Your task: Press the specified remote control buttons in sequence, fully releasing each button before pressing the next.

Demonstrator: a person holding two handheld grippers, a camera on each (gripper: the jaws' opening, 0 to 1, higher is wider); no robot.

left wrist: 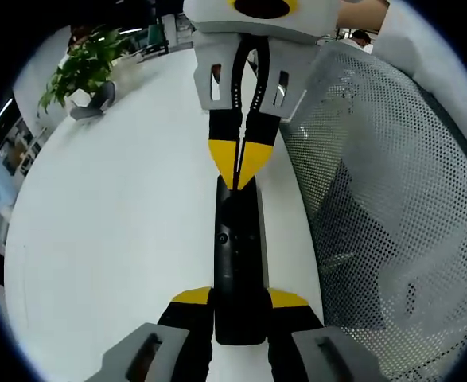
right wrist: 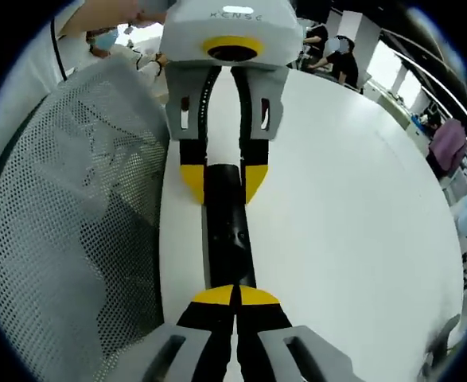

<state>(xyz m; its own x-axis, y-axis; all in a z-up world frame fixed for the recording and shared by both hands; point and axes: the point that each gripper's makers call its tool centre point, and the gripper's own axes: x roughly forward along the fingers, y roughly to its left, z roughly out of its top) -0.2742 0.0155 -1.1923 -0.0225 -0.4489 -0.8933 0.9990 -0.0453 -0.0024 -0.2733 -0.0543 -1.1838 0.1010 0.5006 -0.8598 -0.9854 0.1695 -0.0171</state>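
A slim black remote control (left wrist: pixel 237 263) lies lengthwise over the white table (left wrist: pixel 114 223). My left gripper (left wrist: pixel 239 298) is shut on its near end, one yellow-tipped jaw on each long side. My right gripper (left wrist: pixel 239 167) comes down from the top of the left gripper view with its jaws shut together, tips touching the remote's far end. In the right gripper view the remote (right wrist: pixel 227 231) runs from my shut right gripper (right wrist: pixel 237 296) up to the left gripper (right wrist: pixel 223 181), which clamps it. A small round button (left wrist: pixel 223 237) shows on the remote's face.
A grey mesh chair back (left wrist: pixel 376 223) stands right beside the remote, along the table edge, also the mesh chair back (right wrist: pixel 66 207). A potted plant (left wrist: pixel 86 68) sits at the far table end. The table (right wrist: pixel 344 207) stretches wide on the other side. People (right wrist: pixel 336 52) stand behind it.
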